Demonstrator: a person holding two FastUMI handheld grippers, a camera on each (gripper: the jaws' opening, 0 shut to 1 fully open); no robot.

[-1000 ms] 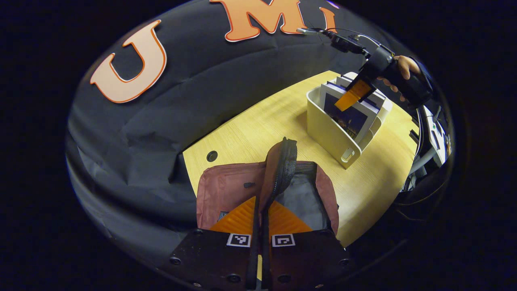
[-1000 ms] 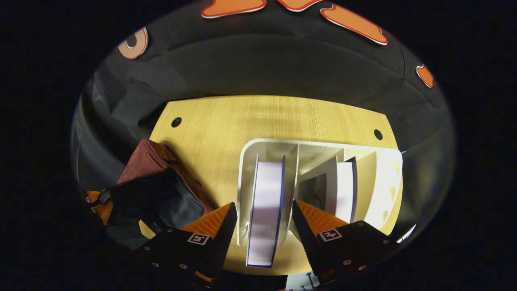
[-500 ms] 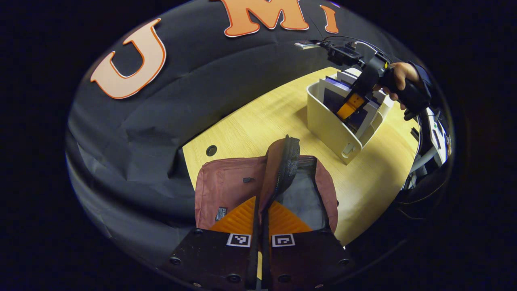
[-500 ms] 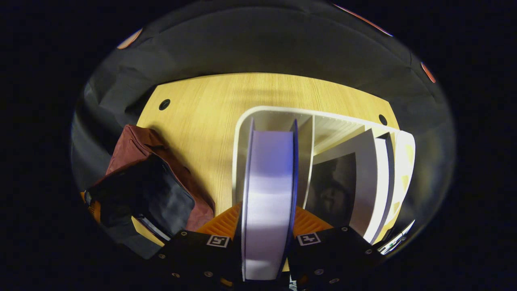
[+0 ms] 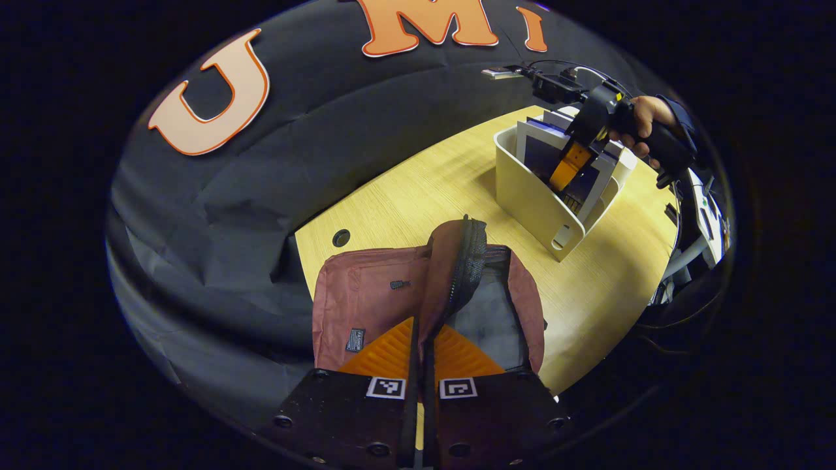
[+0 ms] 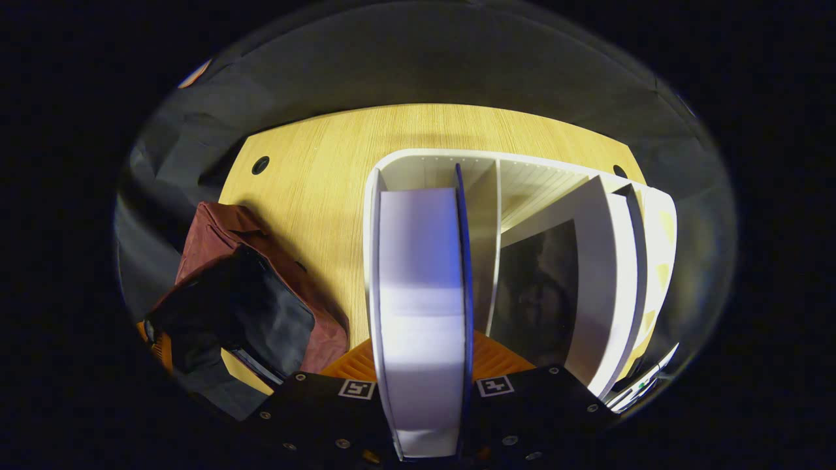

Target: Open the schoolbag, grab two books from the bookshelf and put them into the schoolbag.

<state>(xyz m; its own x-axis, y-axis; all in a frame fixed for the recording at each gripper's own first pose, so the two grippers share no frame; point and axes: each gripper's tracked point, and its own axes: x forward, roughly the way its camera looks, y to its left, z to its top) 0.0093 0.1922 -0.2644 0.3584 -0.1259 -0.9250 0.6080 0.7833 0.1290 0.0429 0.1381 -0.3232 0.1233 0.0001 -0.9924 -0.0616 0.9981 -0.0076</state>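
While left claw pinches schoolbag flap, right claw clamps shelved book

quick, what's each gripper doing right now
Left gripper: shut on the schoolbag flap.
Right gripper: shut on a book in the bookshelf.

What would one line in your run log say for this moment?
left gripper: shut on schoolbag flap, bag open | right gripper: shut on book in bookshelf | second book: in shelf
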